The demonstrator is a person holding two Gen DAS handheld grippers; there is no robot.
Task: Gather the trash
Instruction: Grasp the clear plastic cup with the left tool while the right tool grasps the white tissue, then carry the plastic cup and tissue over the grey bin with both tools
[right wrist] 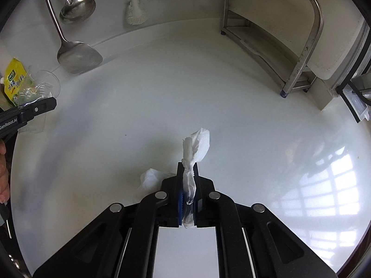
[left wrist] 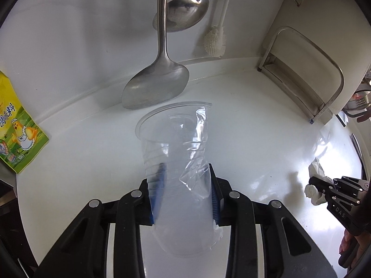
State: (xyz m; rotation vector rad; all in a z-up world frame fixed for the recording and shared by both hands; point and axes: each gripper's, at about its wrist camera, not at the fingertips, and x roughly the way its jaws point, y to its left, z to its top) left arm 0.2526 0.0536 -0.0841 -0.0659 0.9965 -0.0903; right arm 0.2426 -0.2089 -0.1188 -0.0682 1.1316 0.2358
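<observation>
The crumpled clear plastic cup (left wrist: 178, 162) sits pinched between the fingers of the left gripper (left wrist: 185, 180), its wall creased and buckled where the blue pads press in, mouth pointing away toward the wall and lifted clear of the white table (left wrist: 255, 120). The white tissue (right wrist: 193, 159) is a twisted wad clamped tight between the nearly closed fingers of the right gripper (right wrist: 188, 173), its loose end sticking up past the tips; another pale scrap (right wrist: 150, 178) lies on the table just beside that gripper, low and to its left. So both pieces of trash look picked up, and the step in hand seems to be the carry. No bin shows in either view, so the next move likely calls for turning both grippers away from the wall toward wherever the trash goes, keeping a steady squeeze on the thin cup. Behind hang a metal spatula (left wrist: 160, 85), a ladle (left wrist: 185, 11) and a white brush (left wrist: 215, 39), with a yellow seasoning packet (left wrist: 16, 125) at the left and a steel rack (left wrist: 308, 74) at the right.
</observation>
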